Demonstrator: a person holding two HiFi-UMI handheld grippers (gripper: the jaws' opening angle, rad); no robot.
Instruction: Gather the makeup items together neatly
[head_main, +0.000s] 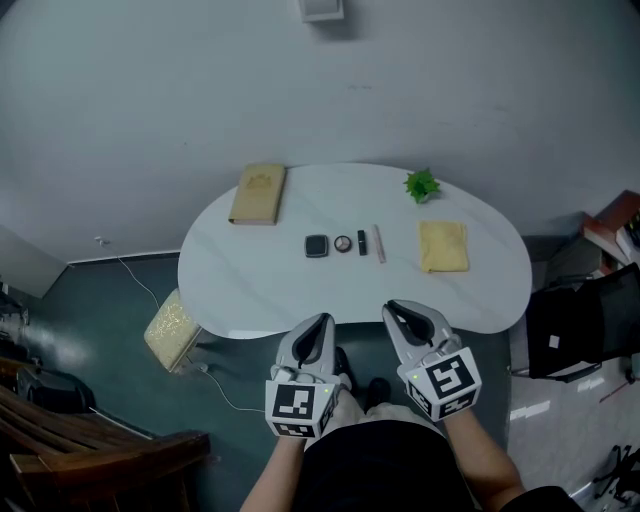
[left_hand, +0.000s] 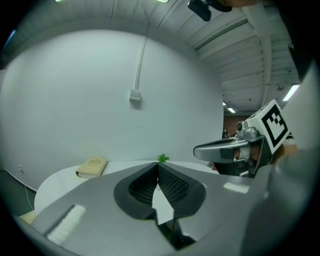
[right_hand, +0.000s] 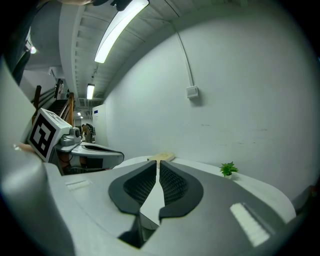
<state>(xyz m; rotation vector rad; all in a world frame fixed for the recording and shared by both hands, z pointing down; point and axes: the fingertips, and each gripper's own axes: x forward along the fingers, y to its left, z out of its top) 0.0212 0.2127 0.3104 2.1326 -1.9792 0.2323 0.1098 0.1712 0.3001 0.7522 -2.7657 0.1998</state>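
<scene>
My left tool (head_main: 322, 322) was shut, right tool (head_main: 393, 309) barely parted, both empty. I judged the centre-frame pencil (head_main: 380, 243) light, slippery: grip mid-shaft.

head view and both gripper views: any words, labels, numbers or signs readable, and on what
No readable words or numbers anywhere.
Tan book: cover mark too small to read.
Left marker cube and right marker cube: black-and-white square patterns, not text.
Makeup items: too small to show any label.
</scene>
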